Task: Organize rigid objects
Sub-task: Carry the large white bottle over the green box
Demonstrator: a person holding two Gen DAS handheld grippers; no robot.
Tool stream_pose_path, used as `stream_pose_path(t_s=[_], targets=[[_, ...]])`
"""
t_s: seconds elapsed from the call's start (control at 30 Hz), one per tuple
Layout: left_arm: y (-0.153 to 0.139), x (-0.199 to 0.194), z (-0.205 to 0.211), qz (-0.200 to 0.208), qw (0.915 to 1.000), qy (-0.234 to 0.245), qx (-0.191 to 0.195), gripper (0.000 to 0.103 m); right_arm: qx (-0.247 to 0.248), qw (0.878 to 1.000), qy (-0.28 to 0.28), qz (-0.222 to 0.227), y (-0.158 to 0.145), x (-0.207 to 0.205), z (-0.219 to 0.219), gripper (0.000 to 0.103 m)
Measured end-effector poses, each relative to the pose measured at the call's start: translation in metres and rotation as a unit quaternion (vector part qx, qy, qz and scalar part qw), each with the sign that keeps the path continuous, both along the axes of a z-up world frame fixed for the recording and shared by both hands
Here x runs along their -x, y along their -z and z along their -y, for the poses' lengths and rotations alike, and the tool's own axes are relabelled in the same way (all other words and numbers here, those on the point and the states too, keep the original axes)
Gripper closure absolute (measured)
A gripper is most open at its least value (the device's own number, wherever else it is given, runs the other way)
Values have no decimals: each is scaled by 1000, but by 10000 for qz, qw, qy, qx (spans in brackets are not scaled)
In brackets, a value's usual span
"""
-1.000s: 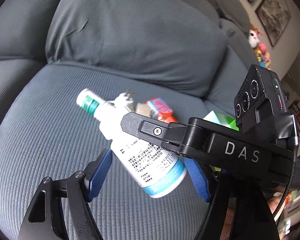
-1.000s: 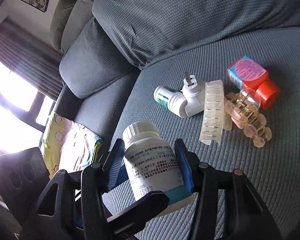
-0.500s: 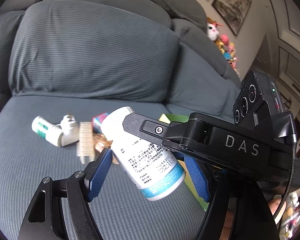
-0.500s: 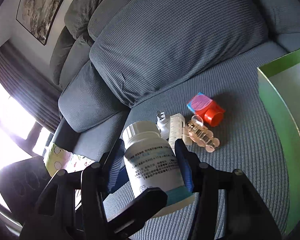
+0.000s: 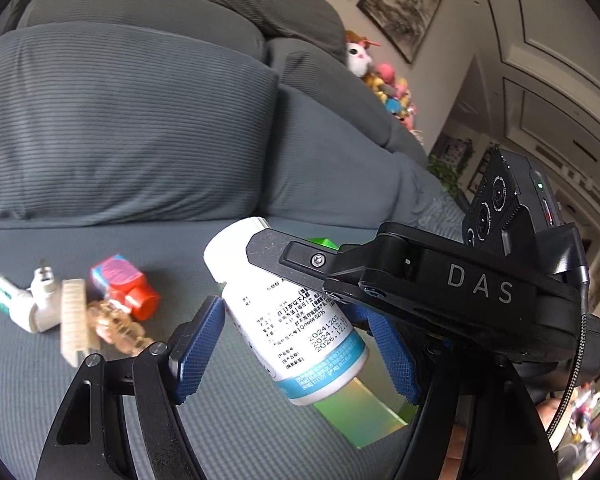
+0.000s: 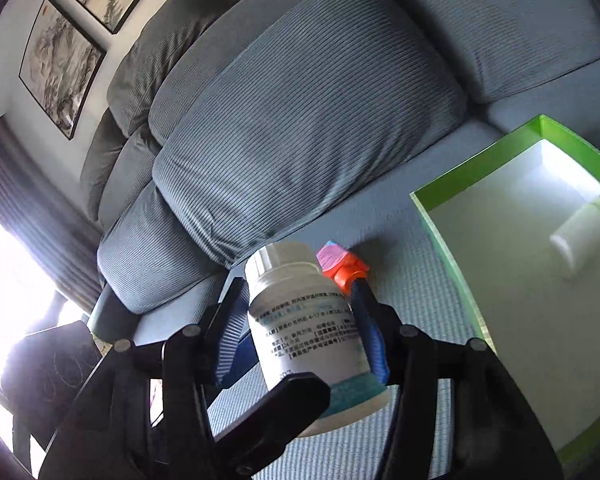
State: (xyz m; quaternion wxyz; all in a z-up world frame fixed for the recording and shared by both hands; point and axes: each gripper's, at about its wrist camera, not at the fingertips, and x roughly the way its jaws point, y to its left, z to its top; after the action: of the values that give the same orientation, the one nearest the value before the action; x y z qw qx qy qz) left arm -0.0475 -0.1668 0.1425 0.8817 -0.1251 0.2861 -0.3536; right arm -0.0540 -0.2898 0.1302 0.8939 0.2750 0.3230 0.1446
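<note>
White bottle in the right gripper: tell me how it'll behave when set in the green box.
The bottle looks like stiff plastic, so it likely won't crush. Round sides: laid flat in the green box it may roll. Smooth label could slip.

A grey sofa seat [image 5: 60, 400] carries everything. On it lie a white plug-in device [image 5: 28, 306], a cream comb [image 5: 74, 328], an amber clip [image 5: 116, 326], an orange-capped bottle [image 5: 126, 286] (all touching) and, apart, a green box [image 6: 452, 216].
</note>
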Motion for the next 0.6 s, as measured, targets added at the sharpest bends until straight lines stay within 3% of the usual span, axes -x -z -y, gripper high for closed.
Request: stream_pose_path(t_s=[0.6], targets=[[7,-9,81,-128,9955,901,273,28,-9,9930,1183,-59,4,30,75,50]])
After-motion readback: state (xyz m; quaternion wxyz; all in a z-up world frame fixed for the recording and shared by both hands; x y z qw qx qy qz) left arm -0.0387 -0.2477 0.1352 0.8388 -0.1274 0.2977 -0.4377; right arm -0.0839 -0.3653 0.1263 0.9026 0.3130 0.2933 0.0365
